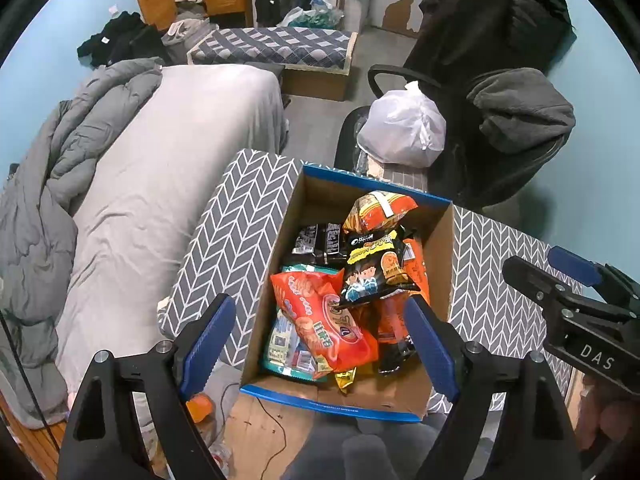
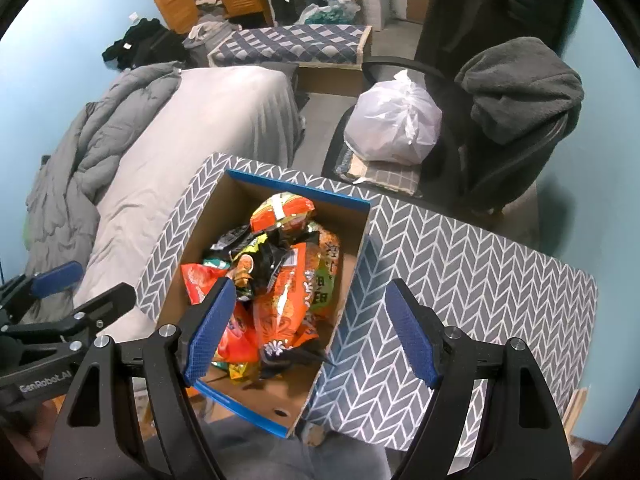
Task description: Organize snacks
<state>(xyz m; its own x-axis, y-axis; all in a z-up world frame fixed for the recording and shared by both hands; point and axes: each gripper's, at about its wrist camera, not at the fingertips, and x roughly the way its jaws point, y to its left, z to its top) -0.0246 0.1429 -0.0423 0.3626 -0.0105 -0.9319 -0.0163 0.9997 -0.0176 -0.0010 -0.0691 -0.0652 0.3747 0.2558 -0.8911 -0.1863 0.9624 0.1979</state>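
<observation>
An open cardboard box (image 1: 271,280) (image 2: 300,191) with a blue rim stands on a table (image 1: 236,232) (image 2: 460,280) covered in grey chevron cloth. Several snack bags are piled inside it: an orange bag (image 1: 328,328) (image 2: 284,304), a black cartoon bag (image 1: 376,268) (image 2: 260,256) and a red-orange pack (image 1: 380,210) (image 2: 284,210) at the far end. My left gripper (image 1: 320,308) (image 2: 92,284) hangs open above the box's near half, holding nothing. My right gripper (image 2: 311,288) (image 1: 536,264) is open too, over the box's near right side, and also holds nothing.
A bed with grey covers (image 1: 160,160) lies left of the table. Behind the table, an office chair holds a white plastic bag (image 1: 404,128) (image 2: 392,124) and a grey blanket (image 1: 520,116). A person's knee (image 1: 360,452) shows below the box's near edge.
</observation>
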